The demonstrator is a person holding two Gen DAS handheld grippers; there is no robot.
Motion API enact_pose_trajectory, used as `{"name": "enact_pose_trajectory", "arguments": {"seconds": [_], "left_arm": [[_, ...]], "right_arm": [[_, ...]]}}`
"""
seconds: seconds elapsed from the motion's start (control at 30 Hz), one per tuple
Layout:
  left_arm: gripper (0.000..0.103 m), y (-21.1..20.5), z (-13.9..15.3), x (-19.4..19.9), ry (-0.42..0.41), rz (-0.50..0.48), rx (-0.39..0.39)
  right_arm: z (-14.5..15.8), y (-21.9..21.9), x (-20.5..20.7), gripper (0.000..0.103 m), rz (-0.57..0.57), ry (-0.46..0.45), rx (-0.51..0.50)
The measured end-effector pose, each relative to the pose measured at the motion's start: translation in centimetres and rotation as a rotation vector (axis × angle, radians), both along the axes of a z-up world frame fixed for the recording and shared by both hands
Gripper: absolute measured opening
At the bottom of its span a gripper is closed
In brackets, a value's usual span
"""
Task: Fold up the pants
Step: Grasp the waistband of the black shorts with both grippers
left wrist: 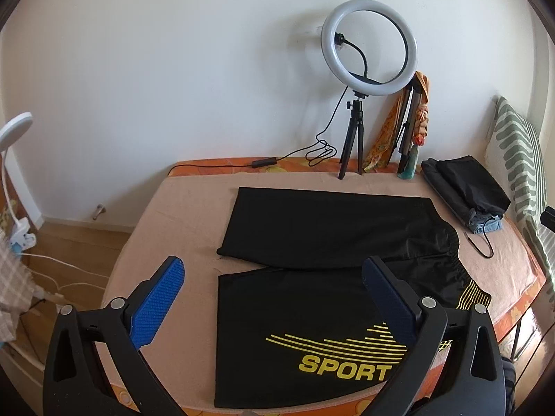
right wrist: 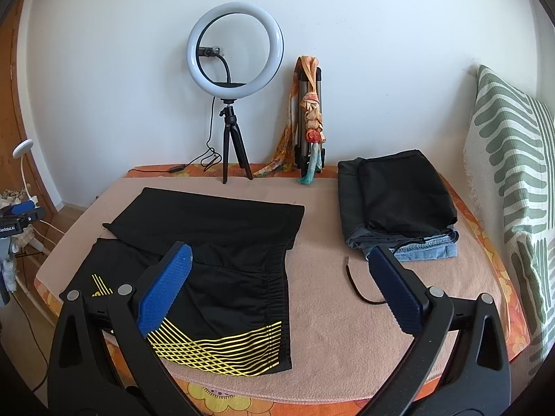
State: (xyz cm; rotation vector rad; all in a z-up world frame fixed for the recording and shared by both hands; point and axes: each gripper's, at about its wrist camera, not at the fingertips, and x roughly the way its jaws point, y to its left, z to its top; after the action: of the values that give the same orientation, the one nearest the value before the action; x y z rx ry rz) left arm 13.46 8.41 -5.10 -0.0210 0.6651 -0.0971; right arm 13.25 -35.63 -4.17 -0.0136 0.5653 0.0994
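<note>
Both tools hang above the near edge of the bed with their blue pads spread wide and nothing between them: the left gripper (left wrist: 274, 298) over the printed leg end, the right gripper (right wrist: 279, 286) over the waistband side. Below and just ahead of them the black pants (left wrist: 312, 242) lie flat on the pinkish blanket (right wrist: 329, 312) — two short legs side by side, the nearer one marked "SPORT", the elastic waist toward the right. No fold shows yet, so the whole job appears to be still ahead. To the right, well apart from the pants, sits a stack of folded clothes (right wrist: 399, 204) — likely finished pieces.
</note>
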Motion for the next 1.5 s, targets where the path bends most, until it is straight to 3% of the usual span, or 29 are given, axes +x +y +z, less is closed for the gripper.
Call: {"name": "enact_pose_trajectory", "arguments": {"seconds": [0.27, 0.4, 0.5, 0.67, 0.9, 1.17, 1.27, 1.5], "left_arm": [[0.093, 2.4, -1.6, 7.7, 0.063, -0.01, 0.016], [0.09, 3.3, -2.8, 11.7, 0.105, -0.022, -0.017], [0.089, 3.8, -3.9, 14.6, 0.133, -0.027, -0.038], [0.087, 3.7, -6.2, 19.2, 0.188, -0.047, -0.006], [0.085, 3.3, -9.8, 25.6, 0.274, -0.057, -0.009], [0.085, 3.8, -12.9, 30.8, 0.328, -0.033, -0.018], [0.085, 4.0, -14.1, 32.1, 0.36, -0.034, -0.046], [0.082, 3.1, -16.2, 33.3, 0.391, -0.046, -0.002]], "right_arm": [[-0.5, 0.3, 6.4, 0.103, 0.074, 0.01, -0.017], [-1.4, 0.2, 10.0, 0.103, 0.102, 0.036, -0.017], [-2.1, -0.4, 12.8, 0.103, 0.112, 0.069, 0.002], [-3.6, -1.0, 18.0, 0.103, 0.173, 0.118, -0.029], [-7.8, -0.8, 26.1, 0.103, 0.257, 0.252, -0.019], [-13.3, 0.2, 32.6, 0.103, 0.309, 0.392, -0.028], [-14.8, 0.3, 33.9, 0.103, 0.317, 0.427, -0.031], [-17.4, -0.2, 35.8, 0.103, 0.309, 0.483, -0.053]]}}
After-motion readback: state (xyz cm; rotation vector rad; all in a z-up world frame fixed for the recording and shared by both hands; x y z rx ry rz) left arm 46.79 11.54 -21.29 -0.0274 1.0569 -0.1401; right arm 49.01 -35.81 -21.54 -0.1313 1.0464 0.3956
